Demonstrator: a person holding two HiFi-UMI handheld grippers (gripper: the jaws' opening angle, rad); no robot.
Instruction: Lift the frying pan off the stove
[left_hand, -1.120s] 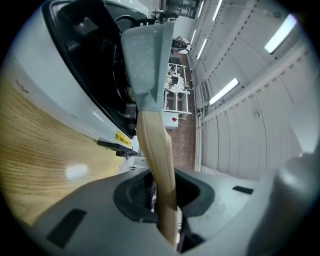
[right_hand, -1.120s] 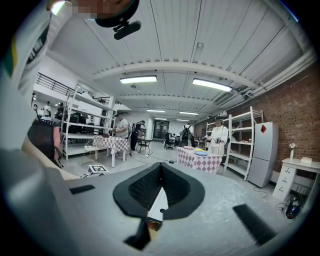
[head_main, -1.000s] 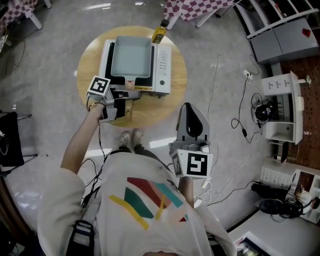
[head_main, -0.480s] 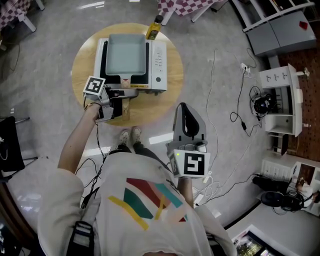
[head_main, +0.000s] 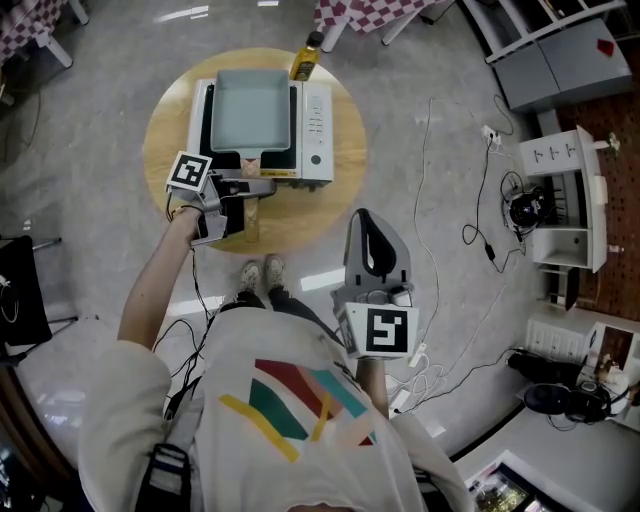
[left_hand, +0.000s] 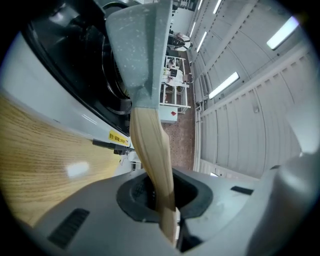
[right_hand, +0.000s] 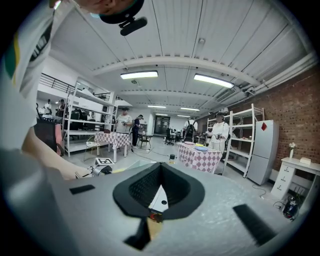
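Left gripper (head_main: 248, 193) clamped on frying pan (head_main: 253, 110) handle (left_hand: 150, 150) at stove (head_main: 318, 120) front, right gripper (head_main: 373, 228) closed, empty, well apart from stove.

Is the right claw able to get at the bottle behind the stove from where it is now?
Probably not. The right claw hangs off the table, near the person, and the stove with the pan stands between it and the bottle at the far edge.

We count one round wooden table (head_main: 320, 212), one induction stove (head_main: 318, 125), one frying pan (head_main: 253, 110) and one yellow bottle (head_main: 305, 60) at the table's 1 o'clock. We count two grippers: left gripper (head_main: 263, 187), right gripper (head_main: 368, 216).
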